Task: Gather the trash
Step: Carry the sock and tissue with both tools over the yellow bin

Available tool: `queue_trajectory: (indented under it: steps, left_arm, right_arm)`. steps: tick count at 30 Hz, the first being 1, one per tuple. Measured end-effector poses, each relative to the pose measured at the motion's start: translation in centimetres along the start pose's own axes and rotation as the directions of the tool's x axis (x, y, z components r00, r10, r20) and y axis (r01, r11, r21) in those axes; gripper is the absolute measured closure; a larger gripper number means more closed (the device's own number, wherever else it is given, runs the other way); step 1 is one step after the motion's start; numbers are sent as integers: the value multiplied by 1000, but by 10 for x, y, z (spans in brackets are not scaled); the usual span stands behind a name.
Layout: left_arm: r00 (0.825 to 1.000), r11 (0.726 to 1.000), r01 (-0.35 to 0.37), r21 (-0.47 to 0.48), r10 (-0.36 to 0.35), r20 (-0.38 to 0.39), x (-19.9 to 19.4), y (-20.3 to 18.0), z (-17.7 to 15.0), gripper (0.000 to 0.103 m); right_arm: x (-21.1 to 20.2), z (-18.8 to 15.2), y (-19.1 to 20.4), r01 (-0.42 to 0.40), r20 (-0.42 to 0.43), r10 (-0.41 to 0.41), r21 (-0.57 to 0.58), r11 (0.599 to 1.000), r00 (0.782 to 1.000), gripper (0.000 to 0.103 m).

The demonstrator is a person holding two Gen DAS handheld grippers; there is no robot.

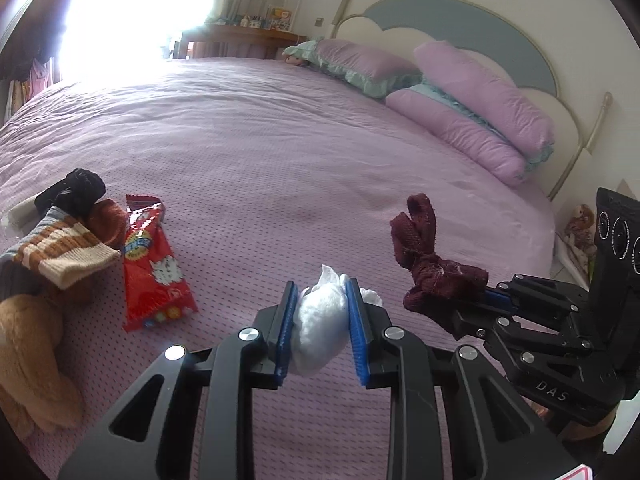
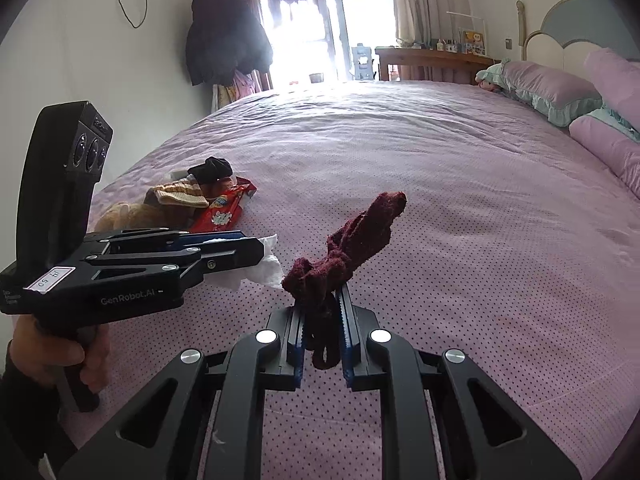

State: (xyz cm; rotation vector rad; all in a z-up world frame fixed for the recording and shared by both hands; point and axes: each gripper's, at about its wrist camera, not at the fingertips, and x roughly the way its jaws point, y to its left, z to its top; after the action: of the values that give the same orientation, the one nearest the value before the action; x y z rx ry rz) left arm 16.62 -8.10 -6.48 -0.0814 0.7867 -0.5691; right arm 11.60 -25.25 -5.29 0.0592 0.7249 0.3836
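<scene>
My left gripper (image 1: pixel 322 294) is shut on a crumpled white tissue (image 1: pixel 320 328), its blue pads pressing both sides, just above the purple bedspread (image 1: pixel 260 152). From the right wrist view the same tissue (image 2: pixel 264 268) pokes out of the left gripper (image 2: pixel 240 248). My right gripper (image 2: pixel 320 300) is shut on a dark red sock (image 2: pixel 352 240), which sticks up from its pads. That sock (image 1: pixel 428 256) and the right gripper (image 1: pixel 484 300) sit at the right of the left wrist view. A red snack wrapper (image 1: pixel 154 268) lies flat on the bed to the left, also visible as the wrapper (image 2: pixel 224 210).
Beside the wrapper lie a striped sock (image 1: pixel 60 252), a black sock (image 1: pixel 74 194) and a tan plush toy (image 1: pixel 28 356). Purple pillows (image 1: pixel 480 120) line the headboard at right. A wooden desk (image 1: pixel 240 38) stands beyond the bed. A hand (image 2: pixel 60 356) holds the left gripper's handle.
</scene>
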Motion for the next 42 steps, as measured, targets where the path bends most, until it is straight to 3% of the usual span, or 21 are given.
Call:
queue_trajectory:
  steps: [7, 13, 18, 22, 28, 31, 35, 42]
  left_arm:
    - [997, 996, 76, 36, -76, -1, -11, -51, -19, 78]
    - [979, 973, 197, 116, -190, -71, -8, -119, -52, 78]
    - [941, 935, 313, 168, -281, -189, 10, -181, -92, 78]
    - [901, 902, 382, 198, -317, -295, 32, -225, -128, 78]
    - [841, 873, 440, 209, -319, -436, 70, -271, -175, 78]
    - [822, 863, 453, 223, -308, -479, 83, -287, -191, 78]
    - [810, 858, 452, 245, -279, -516, 98, -304, -207, 78]
    - [792, 854, 448, 264, -242, -561, 113, -316, -229, 78]
  right_arm:
    - [-62, -35, -11, 61, 32, -63, 39, 997, 998, 89]
    - [-125, -89, -29, 155, 32, -159, 112, 982, 987, 89]
    - [-169, -152, -56, 267, -34, -267, 229, 936, 963, 89]
    - [-181, -210, -82, 345, -150, -312, 329, 879, 938, 89]
    - [-162, -303, -113, 434, -361, -288, 439, 787, 887, 87]
    - [-157, -336, -125, 487, -436, -283, 479, 730, 854, 66]
    - [-169, -352, -133, 474, -417, -269, 538, 697, 868, 66]
    - [-185, -352, -130, 472, -390, -294, 519, 713, 873, 66]
